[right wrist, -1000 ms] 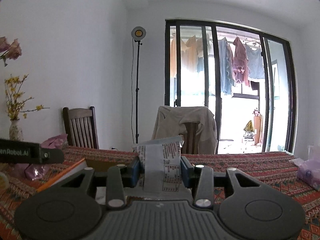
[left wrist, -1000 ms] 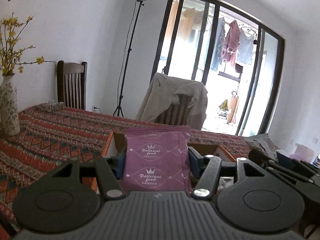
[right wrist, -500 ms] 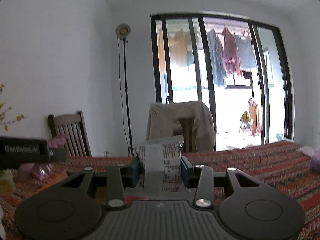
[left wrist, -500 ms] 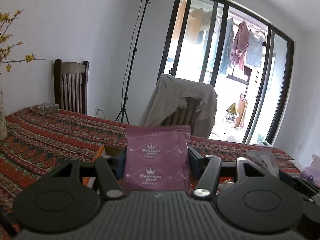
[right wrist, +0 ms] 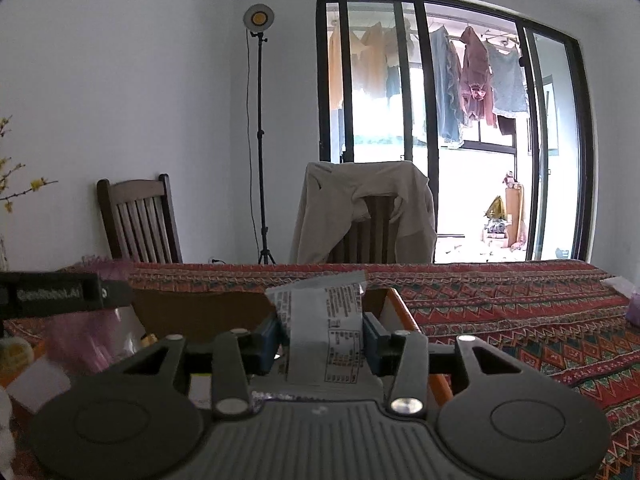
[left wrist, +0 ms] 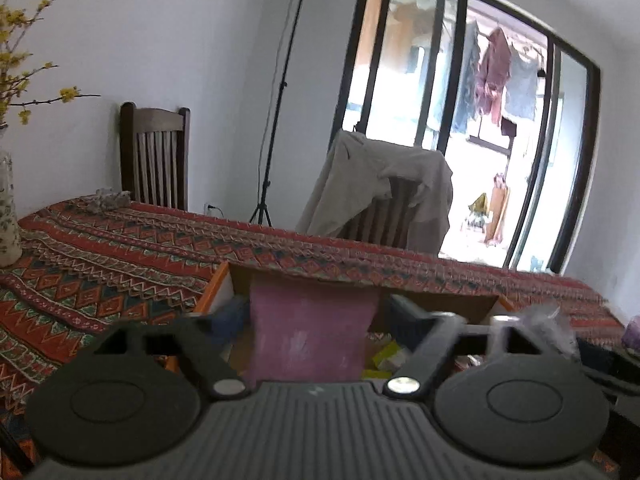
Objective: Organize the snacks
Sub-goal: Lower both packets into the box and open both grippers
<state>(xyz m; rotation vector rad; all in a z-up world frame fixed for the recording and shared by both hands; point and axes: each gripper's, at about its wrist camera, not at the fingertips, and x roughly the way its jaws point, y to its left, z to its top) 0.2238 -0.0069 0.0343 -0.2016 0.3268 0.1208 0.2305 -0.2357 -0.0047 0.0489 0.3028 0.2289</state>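
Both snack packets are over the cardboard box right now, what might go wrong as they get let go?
The left tool is opening around the blurred pink packet; it may tip or land askew on the snacks already in the cardboard box. The right tool is opening too, and its white packet sits near the box's orange right edge, so it might catch there or fall outside.

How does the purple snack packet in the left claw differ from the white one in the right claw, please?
The purple packet is wider and blurred; the white packet is narrower, with sharp black print. The left claw is opening, its fingers clear of the purple packet; the right claw, also opening, stands closer around the white one. Both packets stand upright over the cardboard box.
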